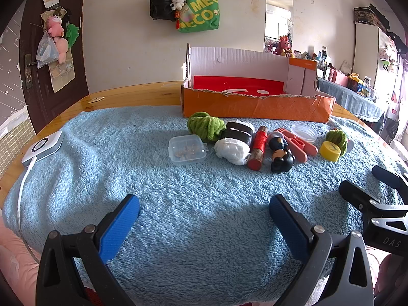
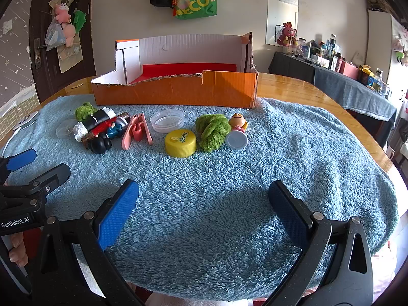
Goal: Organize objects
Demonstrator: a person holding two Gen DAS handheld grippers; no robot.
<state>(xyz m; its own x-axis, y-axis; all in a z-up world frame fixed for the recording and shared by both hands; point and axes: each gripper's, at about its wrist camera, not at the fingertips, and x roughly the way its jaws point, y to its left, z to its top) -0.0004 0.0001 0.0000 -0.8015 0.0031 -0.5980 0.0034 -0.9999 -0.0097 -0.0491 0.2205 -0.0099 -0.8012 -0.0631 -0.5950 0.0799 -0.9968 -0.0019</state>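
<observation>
An orange cardboard box with a red floor stands at the far side of the blue fleece towel. In front of it lies a row of small items: two green yarn balls, a clear plastic case, a sushi toy, a red spool, a dark figurine, pink clips, a clear round lid, a yellow cap and a small doll. My left gripper and right gripper both hover open over bare towel, short of the row, nothing between their fingers.
A white device with a cable lies on the towel's left edge. The wooden table shows around the towel. Bags hang on the far wall, a door stands left, and a cluttered counter runs along the right.
</observation>
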